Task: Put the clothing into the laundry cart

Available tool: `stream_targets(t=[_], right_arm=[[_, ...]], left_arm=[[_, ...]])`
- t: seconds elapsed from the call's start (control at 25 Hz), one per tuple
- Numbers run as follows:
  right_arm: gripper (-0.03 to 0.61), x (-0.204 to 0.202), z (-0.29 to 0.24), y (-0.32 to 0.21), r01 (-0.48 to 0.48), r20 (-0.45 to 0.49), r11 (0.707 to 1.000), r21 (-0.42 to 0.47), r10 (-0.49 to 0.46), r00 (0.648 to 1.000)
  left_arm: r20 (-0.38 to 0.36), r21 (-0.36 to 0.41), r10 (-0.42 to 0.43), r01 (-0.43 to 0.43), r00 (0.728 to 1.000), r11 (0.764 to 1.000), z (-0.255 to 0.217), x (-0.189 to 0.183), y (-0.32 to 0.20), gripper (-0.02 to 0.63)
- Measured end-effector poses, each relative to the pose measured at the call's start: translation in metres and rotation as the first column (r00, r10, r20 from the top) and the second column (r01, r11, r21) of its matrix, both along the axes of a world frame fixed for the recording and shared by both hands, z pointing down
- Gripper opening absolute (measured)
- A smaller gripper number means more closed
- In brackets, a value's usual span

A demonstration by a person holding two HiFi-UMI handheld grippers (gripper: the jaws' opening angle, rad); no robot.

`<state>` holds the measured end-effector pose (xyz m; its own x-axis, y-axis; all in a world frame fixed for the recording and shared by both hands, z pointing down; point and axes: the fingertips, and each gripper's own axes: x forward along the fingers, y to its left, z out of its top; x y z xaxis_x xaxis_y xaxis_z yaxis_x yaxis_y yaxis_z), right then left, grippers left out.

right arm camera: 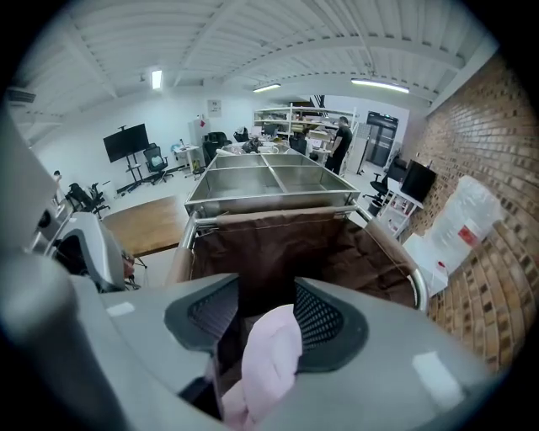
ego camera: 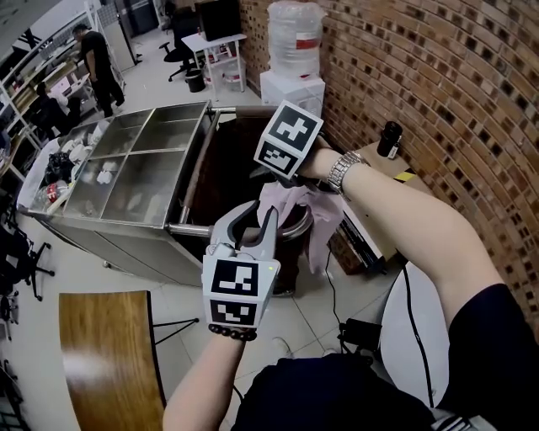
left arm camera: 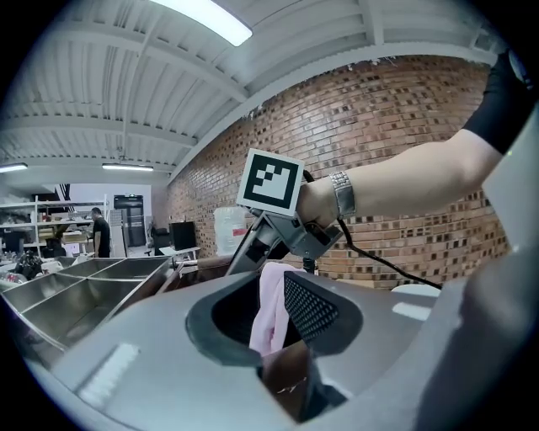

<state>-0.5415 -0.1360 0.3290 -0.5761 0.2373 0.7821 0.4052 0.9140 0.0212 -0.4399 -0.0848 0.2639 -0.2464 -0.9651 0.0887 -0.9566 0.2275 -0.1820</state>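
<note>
Brick wall [ego camera: 438,93] beside open laundry cart [ego camera: 229,168]

brick wall [ego camera: 438,76], wood tbl [ego camera: 109,353], ceil. lights [left arm camera: 206,18]

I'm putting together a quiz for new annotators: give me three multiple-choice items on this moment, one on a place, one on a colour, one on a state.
1. In the head view, the steel compartment table stands: A) left of the laundry cart B) right of it C) inside it.
2. The garment is: A) blue B) pink C) black.
3. The right gripper has its jaws: A) apart and empty B) closed on the garment C) closed on a shoe.
Answers: 1 A, the table adjoins the cart's left side; 2 B, the cloth is pale pink in every view; 3 B, its own view shows the cloth pinched between the pads.
</note>
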Motion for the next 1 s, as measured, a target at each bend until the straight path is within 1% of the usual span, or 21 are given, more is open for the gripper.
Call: stream_targets(t=[0.36, 0.64, 1.0], right_arm=[[0.196, 0.053, -0.014, -0.007, 0.028, 0.057, 1.000, -0.011, -0.027, 0.998], [0.175, 0.092, -0.019, 0.000, 0.052, 0.113, 0.999, -0.011, -0.050, 0.992], [0.136, 0.144, -0.035, 0.008, 0.047, 0.228, 0.998, -0.051, -0.034, 0.973]], left_arm=[[-0.004, -0.015, -0.047, 0.047, 0.999, 0.999, -0.002, 0.031, -0.011, 0.086], [-0.003, -0.016, -0.083, 0.083, 0.997, 0.996, 0.004, 0.059, -0.007, 0.086], [0.002, -0.019, -0.123, 0.123, 0.992, 0.992, -0.001, 0.099, 0.000, 0.086]])
